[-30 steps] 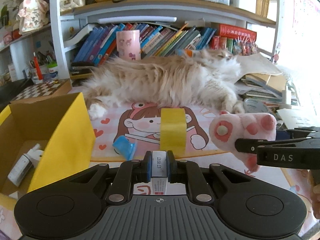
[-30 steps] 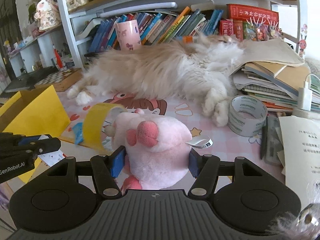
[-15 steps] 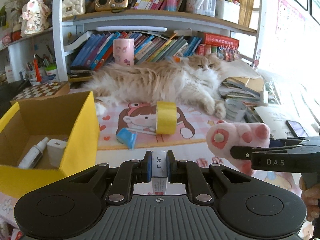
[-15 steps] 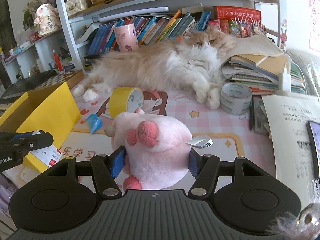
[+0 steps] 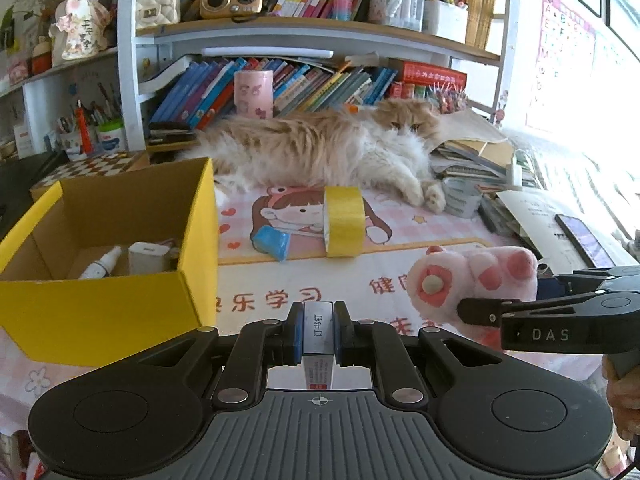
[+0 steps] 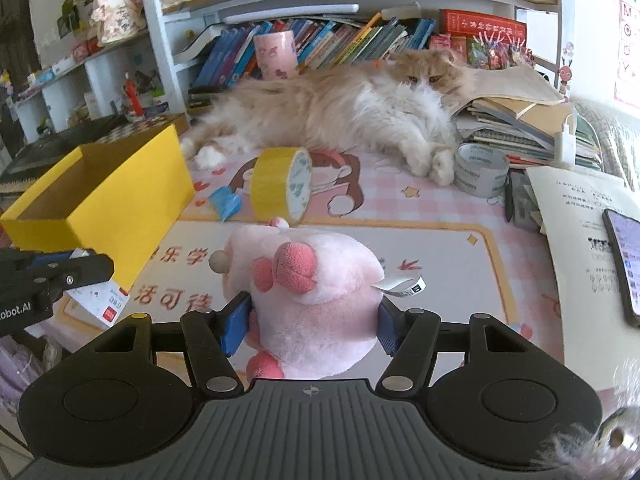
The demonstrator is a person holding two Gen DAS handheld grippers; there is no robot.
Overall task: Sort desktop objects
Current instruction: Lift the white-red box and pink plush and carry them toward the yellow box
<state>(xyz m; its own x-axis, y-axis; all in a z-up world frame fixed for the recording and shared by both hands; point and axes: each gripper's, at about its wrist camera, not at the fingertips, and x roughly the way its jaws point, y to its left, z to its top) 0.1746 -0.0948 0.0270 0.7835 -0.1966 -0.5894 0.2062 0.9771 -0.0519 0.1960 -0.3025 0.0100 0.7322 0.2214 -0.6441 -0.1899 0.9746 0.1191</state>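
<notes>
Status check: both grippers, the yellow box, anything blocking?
Left gripper shut on small staple box. Right gripper shut on pink plush toy. Yellow box open, left of both. Cat lying behind, not blocking.

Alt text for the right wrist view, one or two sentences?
The right gripper clamps a pink plush toy above a pink cartoon desk mat. Beyond stand a yellow tape roll, an open yellow box and a lying cat.

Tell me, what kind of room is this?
Probably a child's study desk at home. Shelves crammed with books stand behind it, a cartoon desk mat covers the top, pens sit in a cup, and a fluffy cat lies across the back.
</notes>
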